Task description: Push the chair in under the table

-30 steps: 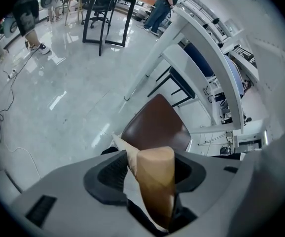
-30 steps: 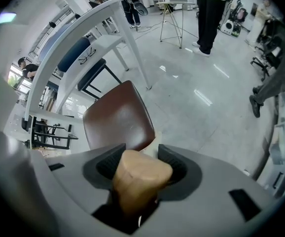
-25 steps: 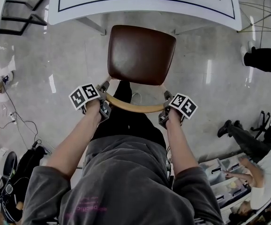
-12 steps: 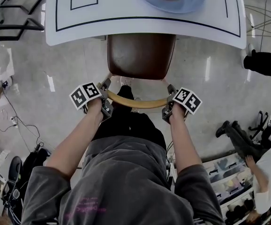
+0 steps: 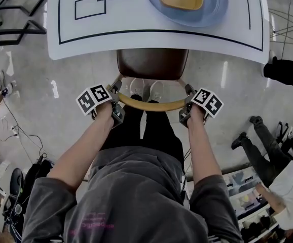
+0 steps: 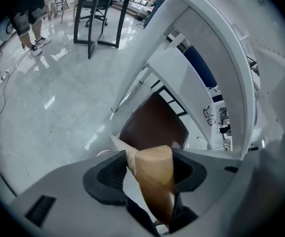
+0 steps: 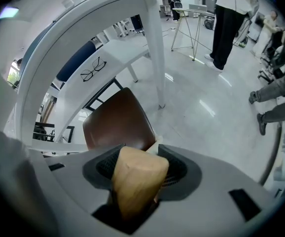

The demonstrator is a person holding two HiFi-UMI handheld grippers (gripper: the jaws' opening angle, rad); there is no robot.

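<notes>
As the head view shows: the chair seat [image 5: 151, 64] is mostly under the white table [image 5: 85, 39], and the curved wooden backrest [image 5: 149, 105] lies outside the table edge
Left gripper [image 5: 115, 91]: at the backrest's left end
Right gripper [image 5: 188, 94]: at the backrest's right end
Left gripper view: jaws fairly wide, clamped on the wooden backrest [image 6: 155, 177]; brown seat beyond, below the tabletop
Right gripper view: jaws equally wide, both sides pressing on the backrest [image 7: 135, 181]; seat beyond, beside a table leg

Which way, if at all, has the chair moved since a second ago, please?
Yes: the chair has slid towards the table, whose edge now covers most of its seat.
</notes>
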